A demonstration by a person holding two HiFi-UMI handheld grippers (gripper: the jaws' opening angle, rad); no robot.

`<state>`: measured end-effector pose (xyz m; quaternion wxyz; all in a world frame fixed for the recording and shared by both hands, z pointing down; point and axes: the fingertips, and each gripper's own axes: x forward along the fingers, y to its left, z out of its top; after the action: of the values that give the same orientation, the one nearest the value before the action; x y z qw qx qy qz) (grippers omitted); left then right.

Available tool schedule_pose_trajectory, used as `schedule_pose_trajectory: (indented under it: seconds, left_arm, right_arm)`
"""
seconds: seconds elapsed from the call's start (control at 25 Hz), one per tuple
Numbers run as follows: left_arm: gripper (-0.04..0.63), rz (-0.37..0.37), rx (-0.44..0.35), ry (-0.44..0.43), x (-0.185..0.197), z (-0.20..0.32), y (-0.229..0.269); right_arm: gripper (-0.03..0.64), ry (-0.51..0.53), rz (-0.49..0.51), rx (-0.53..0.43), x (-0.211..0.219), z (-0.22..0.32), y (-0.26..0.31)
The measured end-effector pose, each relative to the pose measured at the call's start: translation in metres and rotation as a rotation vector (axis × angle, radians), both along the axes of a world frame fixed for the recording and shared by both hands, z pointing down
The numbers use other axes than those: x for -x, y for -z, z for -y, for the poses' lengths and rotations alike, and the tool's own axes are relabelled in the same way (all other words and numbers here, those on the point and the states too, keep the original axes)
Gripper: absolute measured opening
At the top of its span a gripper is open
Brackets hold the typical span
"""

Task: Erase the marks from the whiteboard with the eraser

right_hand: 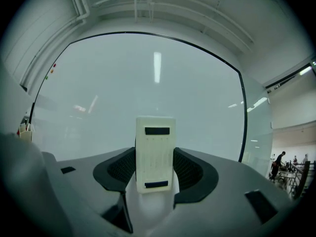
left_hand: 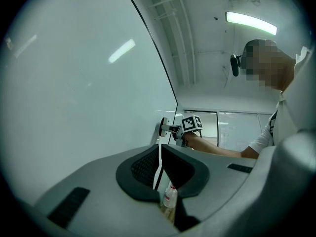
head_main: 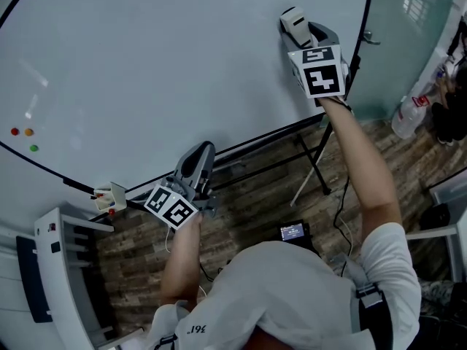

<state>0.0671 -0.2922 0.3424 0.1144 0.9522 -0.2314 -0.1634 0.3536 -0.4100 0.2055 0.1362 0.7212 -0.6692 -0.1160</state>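
The right gripper (head_main: 305,33) squeezes the white eraser (right_hand: 155,154) between its two jaws and holds it flat on the whiteboard (head_main: 182,64) near the board's right edge, while the left gripper (head_main: 201,155) hangs low by the board's bottom edge with its jaws closed together on nothing.

**Colours on your board and tools**

Your whiteboard (head_main: 182,64) is plain white inside a thin black frame, with red, orange and green dots (head_main: 28,132) at its left. The eraser (right_hand: 155,152) is cream with two dark bars. Your right gripper (right_hand: 155,168) is grey with black pads (right_hand: 121,169), and its cube (head_main: 321,75) carries black-and-white squares.
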Motion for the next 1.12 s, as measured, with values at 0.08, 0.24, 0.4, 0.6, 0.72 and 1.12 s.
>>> schedule_pose_trajectory:
  seconds: [0.08,0.24,0.4,0.6,0.72,1.12]
  left_arm:
    - [0.009,0.001,-0.002,0.003,-0.003,-0.003,0.001]
    - [0.009,0.006,-0.001,0.012,-0.007,-0.01,0.002]
    - [0.009,0.009,0.004,0.036,-0.005,-0.019,0.0]
    - [0.009,0.015,0.023,0.079,0.003,-0.029,-0.007]
    - [0.009,0.015,0.035,0.098,0.01,-0.036,-0.011]
    - [0.009,0.015,0.06,0.091,0.048,-0.093,-0.02]
  right_arm:
    - [0.255,0.014,0.016,-0.012,-0.005,-0.008,-0.003]
    - [0.255,0.045,0.052,-0.029,-0.008,-0.024,-0.007]
    - [0.255,0.105,0.088,-0.049,0.001,-0.036,-0.007]
    - [0.255,0.179,0.12,-0.047,0.018,-0.047,-0.019]
    - [0.255,0.209,0.152,-0.035,0.027,-0.054,-0.029]
    - [0.255,0.243,0.227,-0.011,0.077,-0.115,-0.054]
